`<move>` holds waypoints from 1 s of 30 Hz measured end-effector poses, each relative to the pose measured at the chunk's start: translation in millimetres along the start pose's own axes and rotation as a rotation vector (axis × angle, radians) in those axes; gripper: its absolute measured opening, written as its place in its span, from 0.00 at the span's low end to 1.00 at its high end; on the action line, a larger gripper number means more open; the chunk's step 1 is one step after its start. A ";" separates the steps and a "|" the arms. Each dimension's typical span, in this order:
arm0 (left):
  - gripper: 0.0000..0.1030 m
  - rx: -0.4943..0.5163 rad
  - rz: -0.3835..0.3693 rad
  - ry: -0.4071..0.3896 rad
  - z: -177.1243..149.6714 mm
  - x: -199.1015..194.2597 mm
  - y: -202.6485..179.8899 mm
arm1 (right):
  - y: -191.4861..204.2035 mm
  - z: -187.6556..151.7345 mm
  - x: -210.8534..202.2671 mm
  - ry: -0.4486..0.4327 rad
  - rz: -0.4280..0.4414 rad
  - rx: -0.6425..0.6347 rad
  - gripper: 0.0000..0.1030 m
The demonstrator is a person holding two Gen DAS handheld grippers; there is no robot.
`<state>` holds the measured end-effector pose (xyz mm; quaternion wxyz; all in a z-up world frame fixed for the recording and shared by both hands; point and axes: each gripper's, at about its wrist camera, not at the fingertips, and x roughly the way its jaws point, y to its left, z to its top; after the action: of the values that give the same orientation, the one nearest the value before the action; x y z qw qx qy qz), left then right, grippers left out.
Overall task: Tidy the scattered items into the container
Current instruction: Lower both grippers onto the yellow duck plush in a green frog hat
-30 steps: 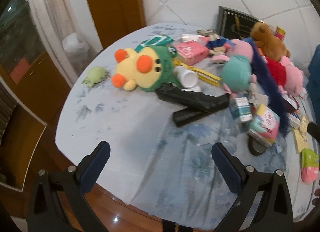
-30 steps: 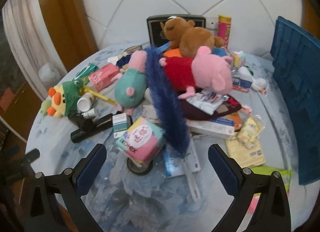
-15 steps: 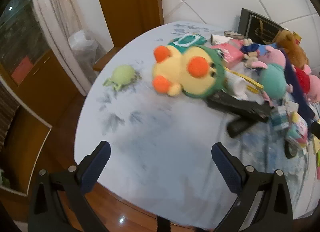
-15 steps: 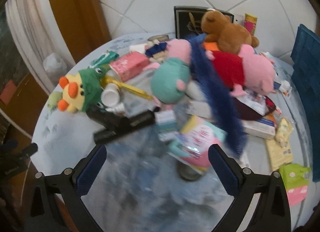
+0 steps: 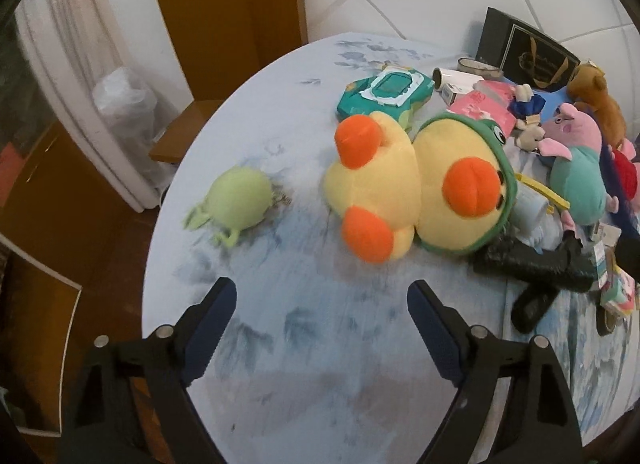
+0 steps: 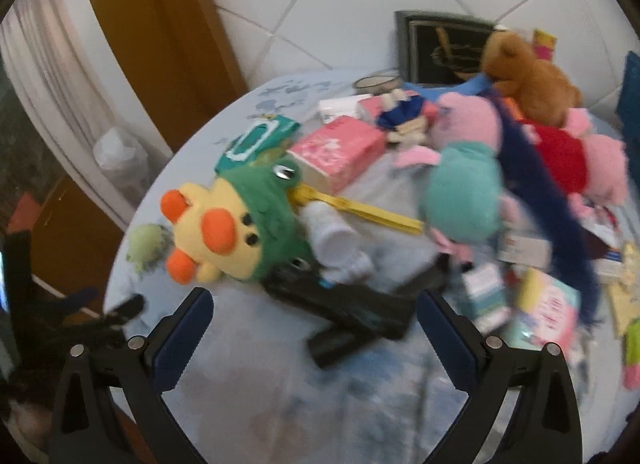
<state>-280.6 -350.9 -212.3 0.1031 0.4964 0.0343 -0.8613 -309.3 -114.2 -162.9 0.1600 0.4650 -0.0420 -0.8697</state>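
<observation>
A yellow duck plush (image 5: 420, 192) in a green frog hood lies on the round table (image 5: 312, 344), just ahead of my open left gripper (image 5: 322, 296). A small pale green plush (image 5: 236, 204) sits to its left near the table edge. My right gripper (image 6: 316, 304) is open and empty, hovering near the same duck plush (image 6: 224, 228) and a black folded object (image 6: 348, 308). Behind lie a pink tissue pack (image 6: 336, 152), a teal-bodied pig plush (image 6: 460, 188), a red-dressed pig plush (image 6: 576, 160) and a brown bear (image 6: 528, 76). The blue crate (image 6: 630, 104) shows at the far right edge.
A green wet-wipe pack (image 5: 384, 92), a white bottle (image 6: 332, 236), a yellow strip (image 6: 360, 208) and a dark blue feather duster (image 6: 548, 200) crowd the table. A black framed picture (image 5: 528, 52) leans on the wall. The table's rim drops to a wooden floor on the left.
Both grippers have swung left and closer to the duck plush, which now fills more of each view. The jaws stay open and hold nothing.
</observation>
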 end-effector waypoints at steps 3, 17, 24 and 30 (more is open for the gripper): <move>0.86 0.019 -0.003 0.002 11.9 15.7 -4.6 | 14.4 15.9 22.2 0.020 0.041 -0.027 1.00; 0.80 0.098 -0.097 0.078 42.1 82.2 -10.8 | 47.6 43.9 99.4 0.102 0.079 -0.033 0.88; 0.80 0.118 -0.139 0.077 51.3 92.2 -12.9 | 45.3 41.5 132.5 0.172 0.062 -0.012 0.88; 0.80 0.138 -0.154 0.065 58.5 96.4 -14.8 | 35.6 47.2 142.2 0.170 0.093 0.024 0.88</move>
<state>-380.3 -359.8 -266.5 0.0009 0.5259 0.0164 -0.8504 -413.1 -196.5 -241.6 0.1976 0.5364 -0.0605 -0.8183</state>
